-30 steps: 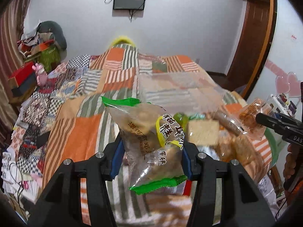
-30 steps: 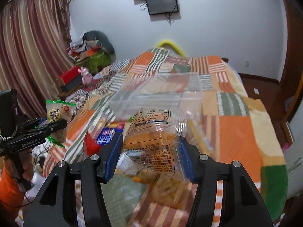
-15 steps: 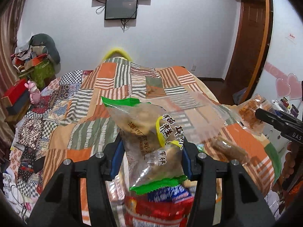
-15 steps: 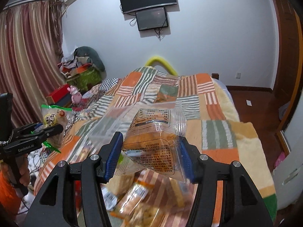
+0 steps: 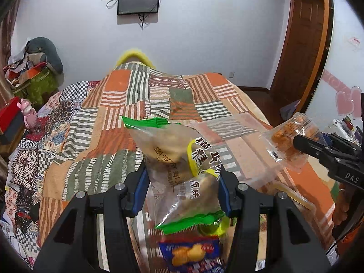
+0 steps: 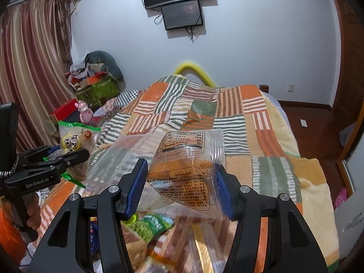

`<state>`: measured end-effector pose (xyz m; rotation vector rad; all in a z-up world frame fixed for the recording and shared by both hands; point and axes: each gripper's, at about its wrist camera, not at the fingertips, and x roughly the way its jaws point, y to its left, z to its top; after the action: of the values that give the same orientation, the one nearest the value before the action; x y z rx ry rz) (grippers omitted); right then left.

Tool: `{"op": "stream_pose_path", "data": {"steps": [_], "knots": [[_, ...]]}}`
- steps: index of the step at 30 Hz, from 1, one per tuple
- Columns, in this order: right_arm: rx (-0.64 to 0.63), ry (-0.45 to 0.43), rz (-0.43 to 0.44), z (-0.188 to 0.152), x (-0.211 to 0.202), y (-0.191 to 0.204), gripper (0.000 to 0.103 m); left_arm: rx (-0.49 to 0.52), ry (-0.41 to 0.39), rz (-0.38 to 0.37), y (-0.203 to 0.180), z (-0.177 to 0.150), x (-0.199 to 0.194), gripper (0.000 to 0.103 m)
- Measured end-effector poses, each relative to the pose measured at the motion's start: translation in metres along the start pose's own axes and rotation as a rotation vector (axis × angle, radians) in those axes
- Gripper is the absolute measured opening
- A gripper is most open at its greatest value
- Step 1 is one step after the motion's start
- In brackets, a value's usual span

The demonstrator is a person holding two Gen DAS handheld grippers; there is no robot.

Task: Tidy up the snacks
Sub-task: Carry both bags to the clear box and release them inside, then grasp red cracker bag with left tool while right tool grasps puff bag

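Above a patchwork bed [image 5: 127, 118], the left gripper [image 5: 182, 182] clamps a green-edged snack bag [image 5: 179, 159]; the right gripper [image 6: 179, 186] pinches a clear packet [image 6: 186, 170]. Slippery wrappers may slide free onto the blurred, probably loose, snacks below.

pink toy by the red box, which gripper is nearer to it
Left. The left gripper, holding a green-edged snack bag, sits just in front of the pink toy; the right gripper is farther right, over the quilt.

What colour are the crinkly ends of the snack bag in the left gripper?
Bright green on the snack bag, clearest in the left wrist view.
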<state>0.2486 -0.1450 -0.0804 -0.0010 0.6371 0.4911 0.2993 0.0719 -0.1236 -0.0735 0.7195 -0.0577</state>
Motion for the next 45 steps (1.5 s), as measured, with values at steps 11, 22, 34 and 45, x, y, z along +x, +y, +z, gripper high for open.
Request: {"op": "stream_pose_path", "data": {"steps": [11,22,34,45], "knots": [[-0.067,0.110,0.000,0.005,0.046,0.003,0.054,0.021,0.101,-0.005,-0.006,0.007,0.052,0.052],[-0.088,0.140,-0.014,0.007,0.055,0.006,0.060,0.040,0.131,-0.007,-0.014,0.004,0.059,0.062],[-0.097,0.064,-0.028,0.011,0.005,0.008,0.070,0.033,-0.009,0.014,-0.015,0.013,-0.012,0.083],[-0.087,0.034,-0.036,-0.015,-0.053,0.012,0.071,0.053,0.012,0.036,-0.012,-0.037,-0.070,0.090]]}}
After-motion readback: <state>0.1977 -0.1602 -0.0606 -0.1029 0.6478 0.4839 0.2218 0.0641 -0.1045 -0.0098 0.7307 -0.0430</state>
